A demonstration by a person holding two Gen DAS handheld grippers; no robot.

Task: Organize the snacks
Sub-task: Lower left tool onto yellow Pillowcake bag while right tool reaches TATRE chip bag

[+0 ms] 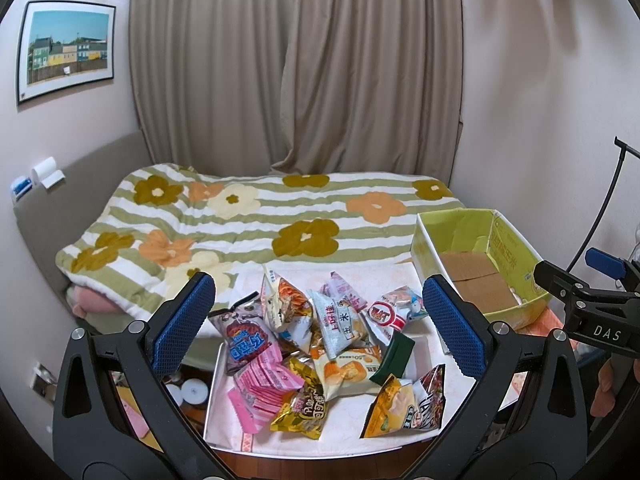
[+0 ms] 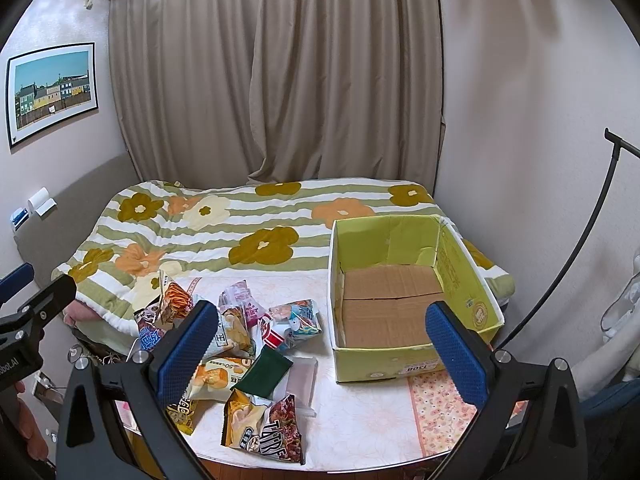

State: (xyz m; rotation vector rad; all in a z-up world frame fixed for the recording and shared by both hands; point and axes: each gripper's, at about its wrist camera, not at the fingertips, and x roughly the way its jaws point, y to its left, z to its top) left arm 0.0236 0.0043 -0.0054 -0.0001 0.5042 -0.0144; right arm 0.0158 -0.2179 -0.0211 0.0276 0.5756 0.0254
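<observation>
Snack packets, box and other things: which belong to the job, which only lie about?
For the job:
- pile of colourful foil snack packets
- open green cardboard box, nothing inside
- left gripper, right gripper, both open

Only lying about:
- flowered striped quilt
- framed houses picture

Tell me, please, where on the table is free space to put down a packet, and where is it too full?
Free: the tabletop between the snack pile and the cardboard box, and the near edge in front of the box. The box floor looks bare too. Crowded: the table's left half, where packets overlap.
</observation>
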